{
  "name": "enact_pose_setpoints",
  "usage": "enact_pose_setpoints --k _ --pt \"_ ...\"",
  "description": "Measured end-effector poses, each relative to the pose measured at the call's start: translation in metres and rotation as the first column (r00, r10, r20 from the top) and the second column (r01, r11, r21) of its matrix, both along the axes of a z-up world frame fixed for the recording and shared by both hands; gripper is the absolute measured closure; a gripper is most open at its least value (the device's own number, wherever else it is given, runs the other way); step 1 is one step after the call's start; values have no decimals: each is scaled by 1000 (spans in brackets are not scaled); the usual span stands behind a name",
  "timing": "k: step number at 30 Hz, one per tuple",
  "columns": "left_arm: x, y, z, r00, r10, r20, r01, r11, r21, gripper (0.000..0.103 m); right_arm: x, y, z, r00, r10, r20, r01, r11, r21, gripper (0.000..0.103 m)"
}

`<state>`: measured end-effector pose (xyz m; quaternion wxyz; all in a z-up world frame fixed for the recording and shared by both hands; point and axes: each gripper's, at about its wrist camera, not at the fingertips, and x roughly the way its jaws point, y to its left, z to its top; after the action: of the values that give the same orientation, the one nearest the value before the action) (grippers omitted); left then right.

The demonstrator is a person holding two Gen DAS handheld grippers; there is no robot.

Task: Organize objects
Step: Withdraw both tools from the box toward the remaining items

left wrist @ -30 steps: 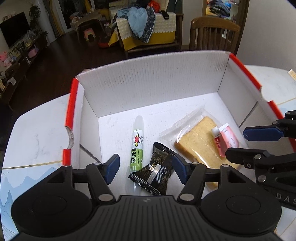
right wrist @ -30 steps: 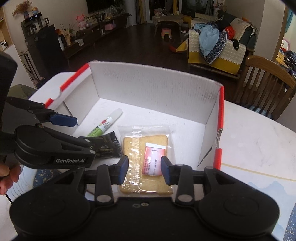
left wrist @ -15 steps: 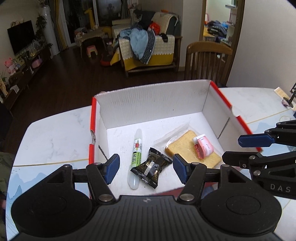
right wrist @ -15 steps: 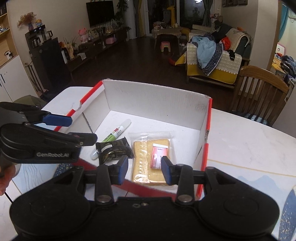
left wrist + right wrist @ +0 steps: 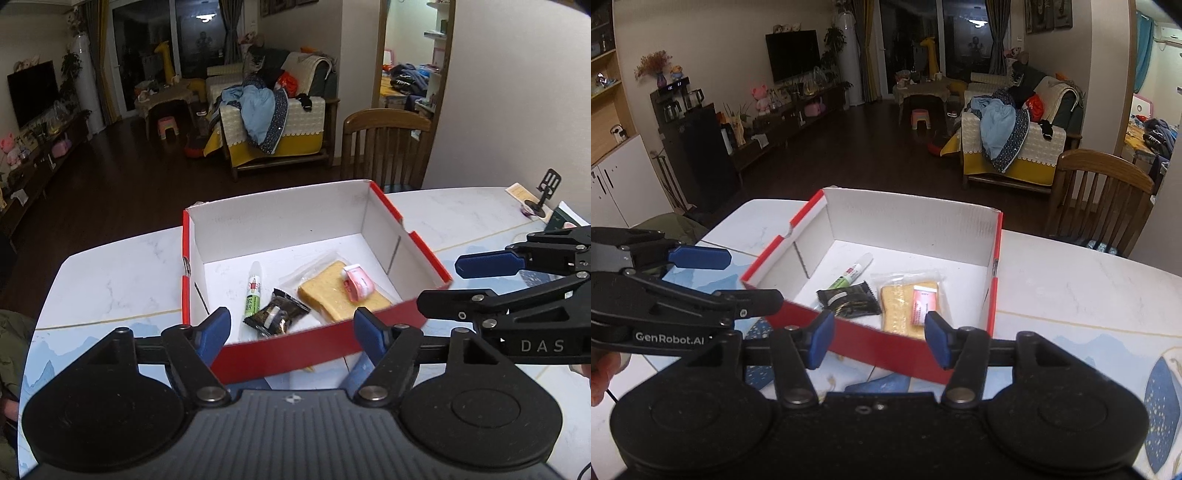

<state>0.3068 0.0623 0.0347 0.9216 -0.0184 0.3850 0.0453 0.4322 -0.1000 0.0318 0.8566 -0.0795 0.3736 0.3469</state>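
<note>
Both grippers, left gripper (image 5: 291, 325) and right gripper (image 5: 879, 339), are opening and hold nothing; a low pass could catch the box (image 5: 280, 229) front wall and shift it on the worktop (image 5: 110, 266).

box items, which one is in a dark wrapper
The black snack packet, lying between the green-labelled tube and the clear-bagged bread slice; the others are pale or clear-wrapped.

"DAS" on right claw (image 5: 491, 284), "GenRobot.AI" on left claw (image 5: 738, 277)
</note>
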Motion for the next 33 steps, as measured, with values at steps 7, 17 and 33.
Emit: enact_pose_setpoints --k 7,17,33 --pt "-31 -6 8 1000 -12 27 12 1000 -10 30 -26 -11 10 1000 -13 17 12 999 41 35" --pt "-72 -12 20 995 -17 95 18 1000 -11 25 -59 -23 18 999 -34 36 30 995 90 22" --pt "-127 -12 11 989 -7 146 15 998 -53 0 -111 -44 10 998 -37 56 29 991 132 5"
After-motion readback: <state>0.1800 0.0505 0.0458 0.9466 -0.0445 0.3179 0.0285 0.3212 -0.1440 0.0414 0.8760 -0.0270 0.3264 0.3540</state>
